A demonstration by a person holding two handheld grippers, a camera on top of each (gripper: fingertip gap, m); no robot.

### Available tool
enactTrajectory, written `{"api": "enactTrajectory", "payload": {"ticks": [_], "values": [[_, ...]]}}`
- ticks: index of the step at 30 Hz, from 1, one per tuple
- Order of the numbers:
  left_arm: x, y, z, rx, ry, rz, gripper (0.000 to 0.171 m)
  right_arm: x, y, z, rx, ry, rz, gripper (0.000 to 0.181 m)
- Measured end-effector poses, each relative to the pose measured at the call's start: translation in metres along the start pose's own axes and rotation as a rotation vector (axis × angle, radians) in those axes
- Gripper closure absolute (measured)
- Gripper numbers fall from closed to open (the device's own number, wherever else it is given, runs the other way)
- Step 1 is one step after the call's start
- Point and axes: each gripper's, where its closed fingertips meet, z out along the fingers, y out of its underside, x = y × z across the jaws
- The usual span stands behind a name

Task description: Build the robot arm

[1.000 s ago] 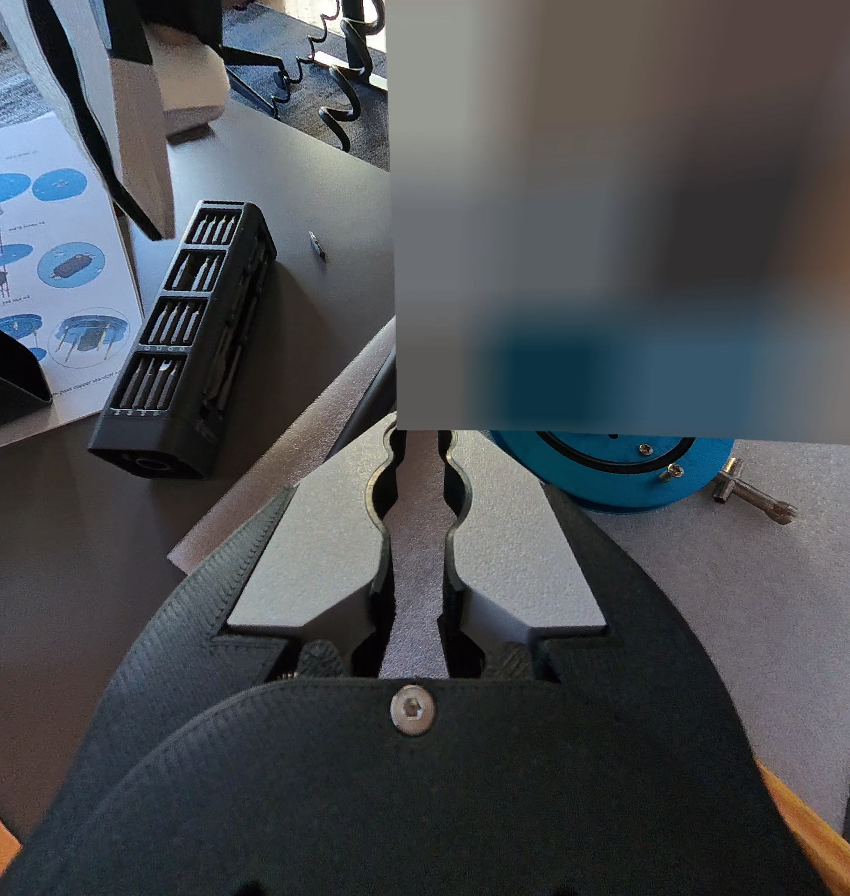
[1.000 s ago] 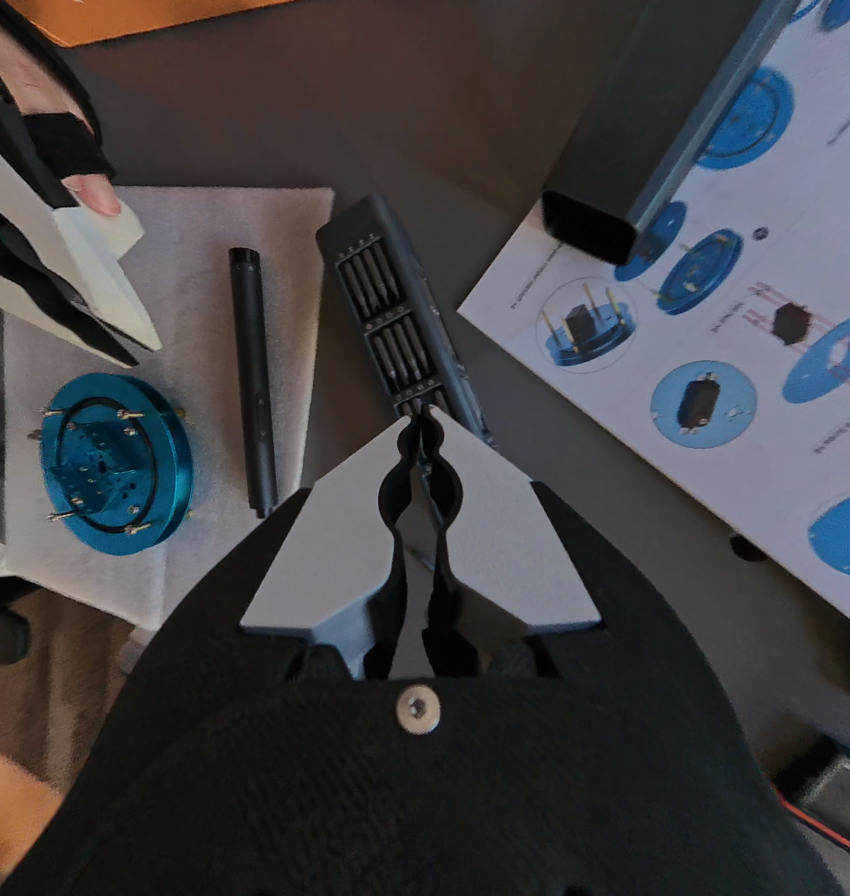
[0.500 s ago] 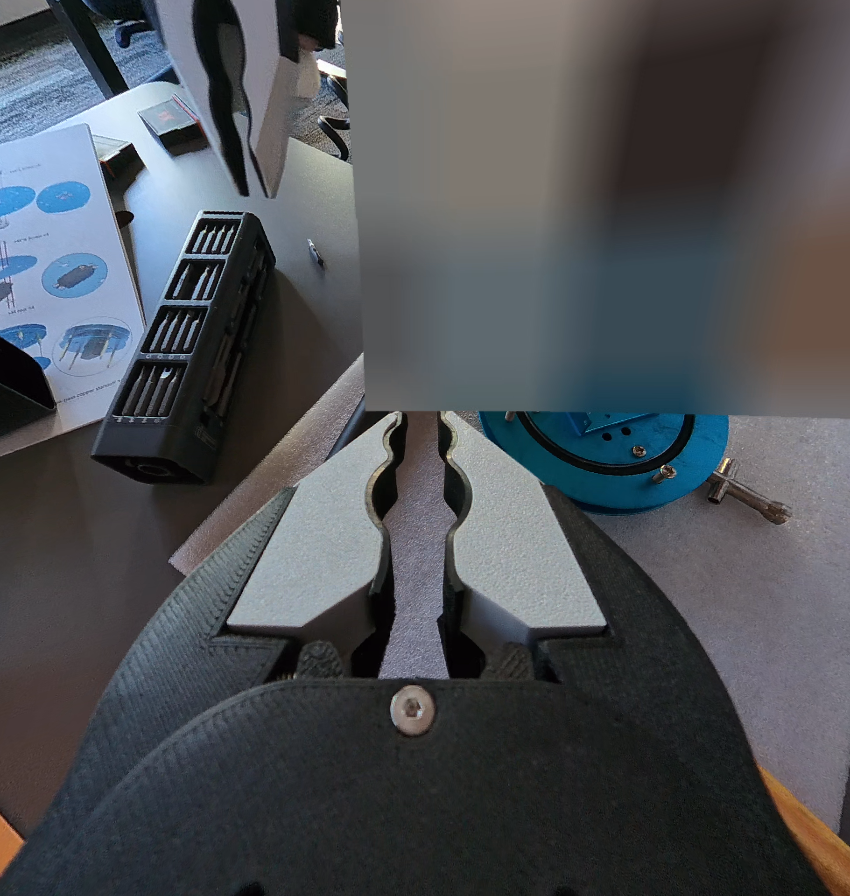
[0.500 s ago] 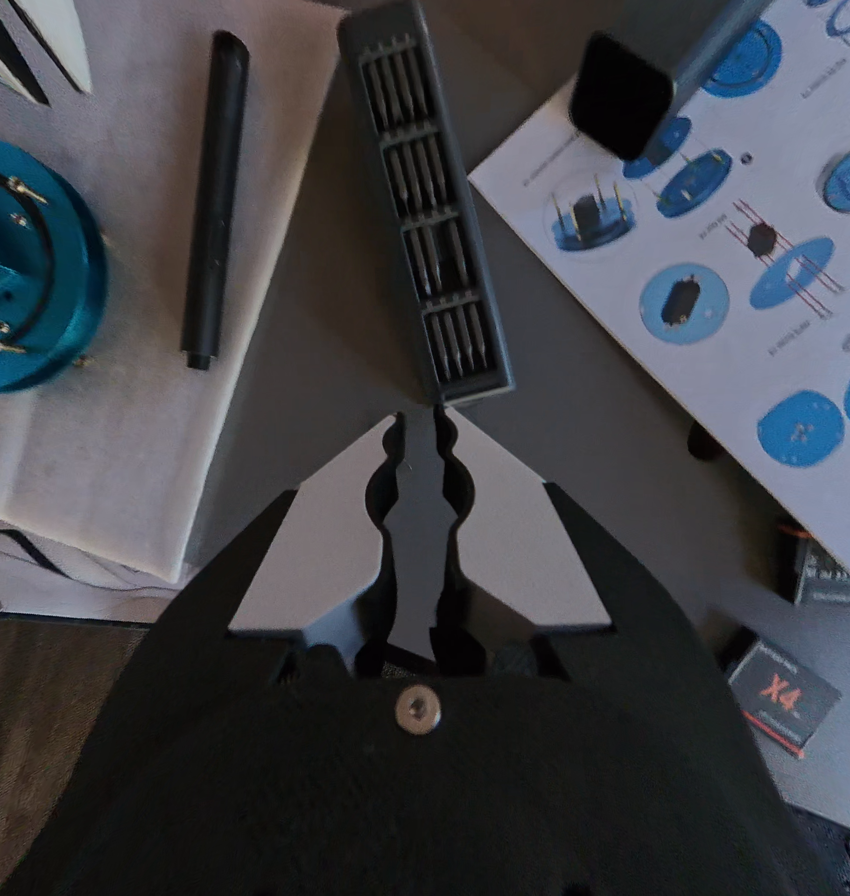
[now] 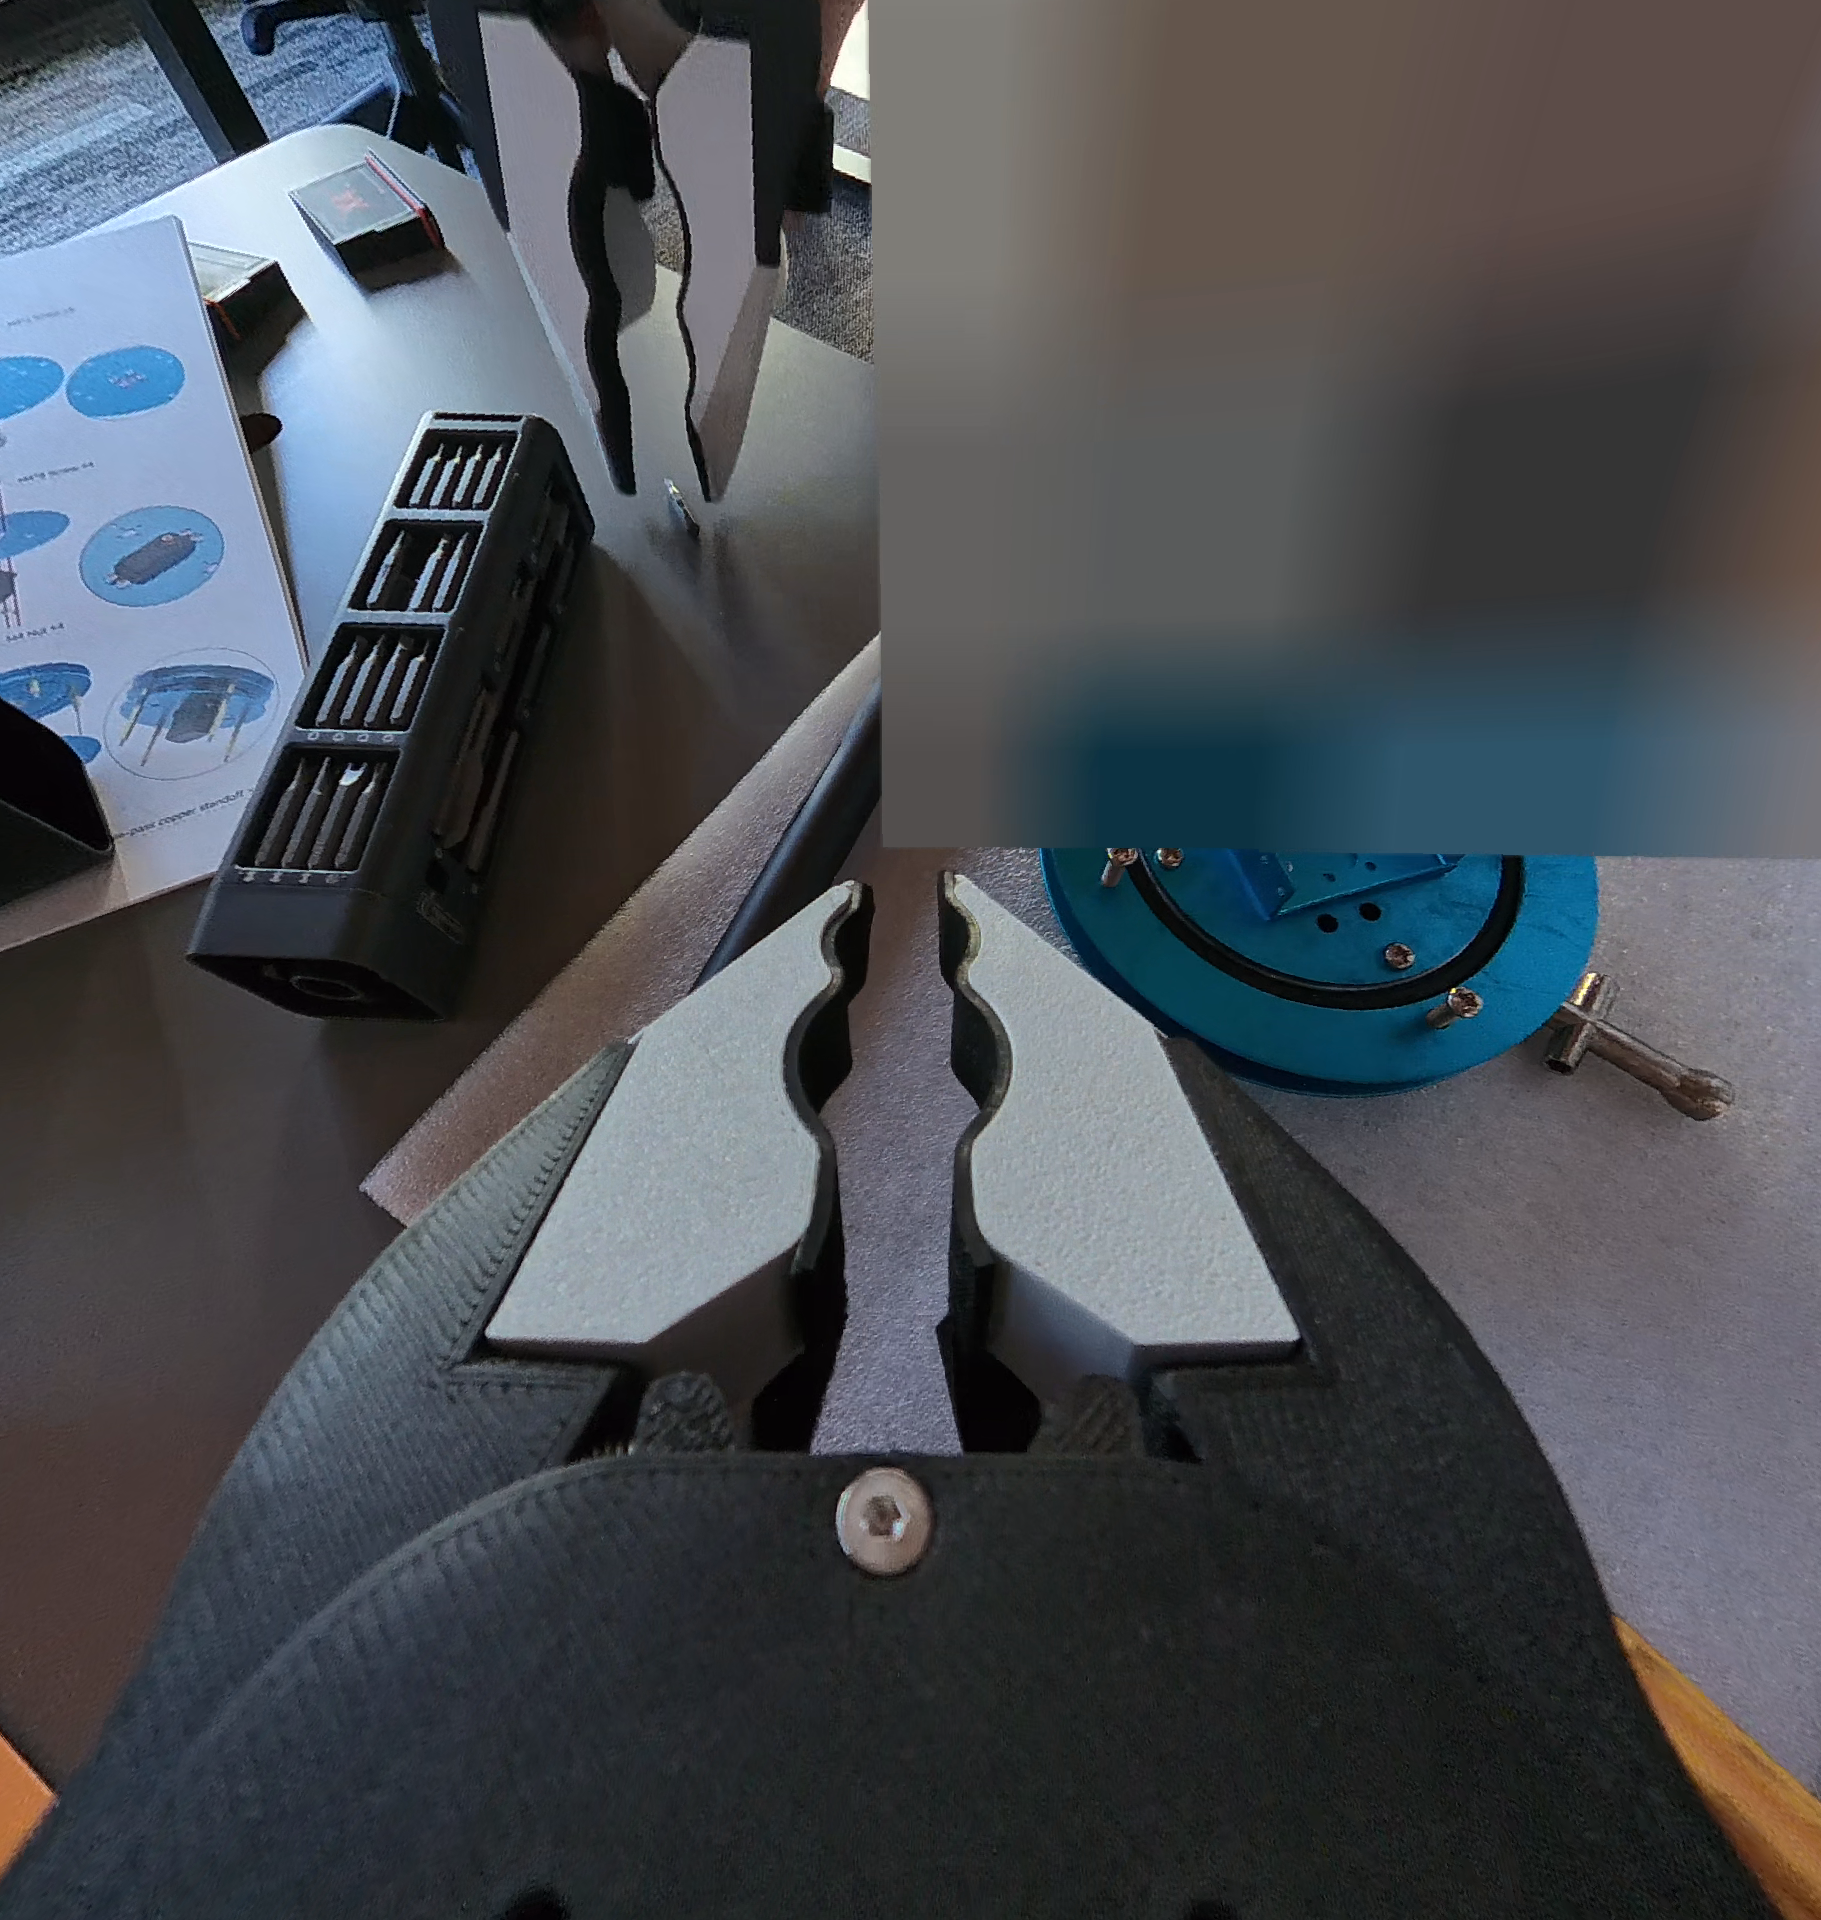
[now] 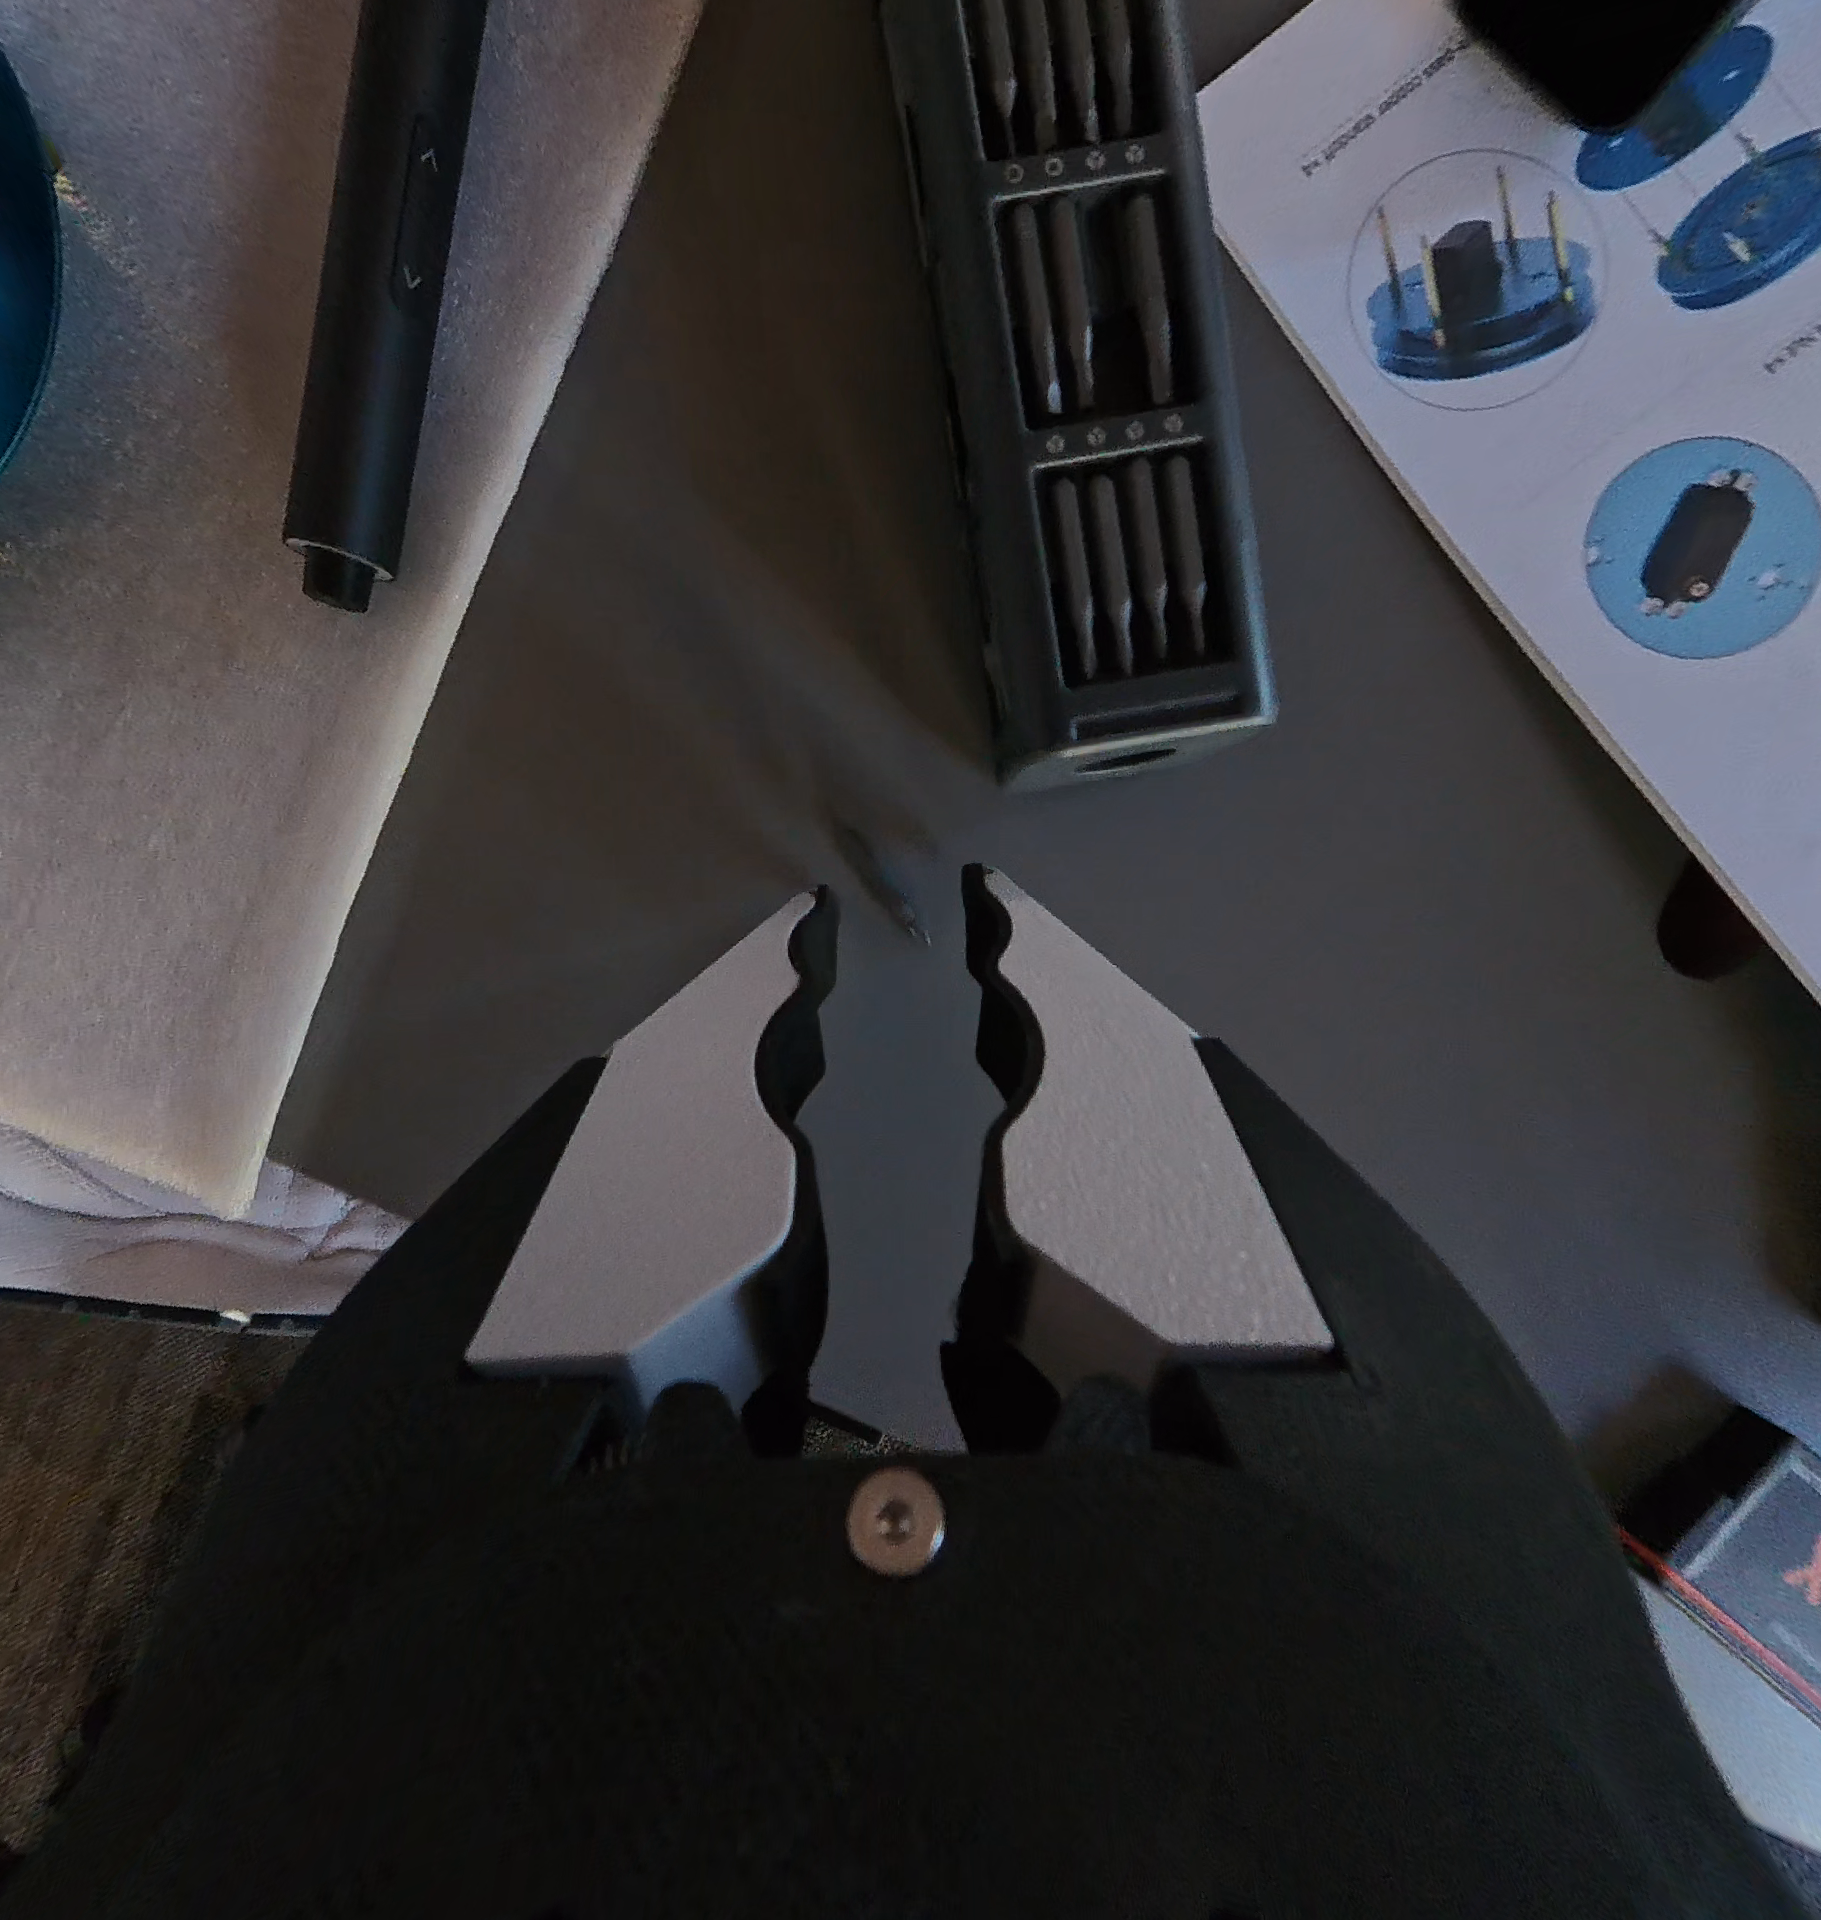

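Dark grey tabletop (image 6: 1301, 1039) beside carpeted floor (image 5: 54, 125), grey foam mat (image 5: 1508, 1299) bearing blue disc assembly (image 5: 1332, 997), empty left gripper (image 5: 903, 888) parted above mat, right gripper (image 6: 893, 881) parted around what may be a loose screwdriver bit (image 6: 901, 896), black bit case (image 6: 1103, 416) just beyond.

The left hand-held gripper (image 5: 901, 894) has pale grey fingers in ribbed black housing, as does the right hand-held gripper (image 6: 893, 883). The desk (image 5: 137, 1143) is dark brown-grey, the foam mat (image 5: 1508, 1299) pale grey. The disc (image 5: 1332, 987) is bright blue with a black ring. The bit case (image 6: 1103, 416) is black with silver bits; the screwdriver (image 6: 386, 301) is matt black. The sheet (image 6: 1612, 416) is white with blue drawings.
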Motion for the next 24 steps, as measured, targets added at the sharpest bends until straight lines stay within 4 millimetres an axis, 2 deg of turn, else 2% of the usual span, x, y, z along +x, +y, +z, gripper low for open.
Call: {"api": "enactTrajectory", "payload": {"ticks": [3,5,9,11,14,16,19,24], "values": [[0.0,0.0,-0.001,0.002,0.0,-0.001,0.16,-0.003,-0.002,0.004,0.02,-0.037,0.03,0.161],[0.0,-0.001,-0.001,0.003,-0.001,0.001,0.16,-0.01,-0.002,0.005,0.024,-0.088,0.068,0.177],[0.0,-0.001,-0.001,0.003,-0.001,0.004,0.16,-0.015,-0.005,0.003,0.005,-0.076,0.097,0.178],[0.0,-0.001,-0.001,0.004,-0.002,0.005,0.16,-0.016,-0.026,-0.005,0.077,-0.031,0.062,0.178],[0.0,-0.001,0.0,0.001,-0.003,0.003,0.16,-0.001,-0.066,-0.019,0.156,0.093,0.009,0.178],[-0.001,0.001,0.001,-0.006,-0.003,0.003,0.16,0.01,-0.085,-0.019,0.146,0.123,-0.001,0.179],[-0.002,0.003,0.001,-0.011,-0.006,0.002,0.16,0.026,-0.093,-0.005,0.059,0.109,0.015,0.178],[-0.003,0.0,-0.001,0.0,-0.008,0.001,0.161,0.03,-0.094,0.011,-0.01,0.063,0.014,0.178]]}}
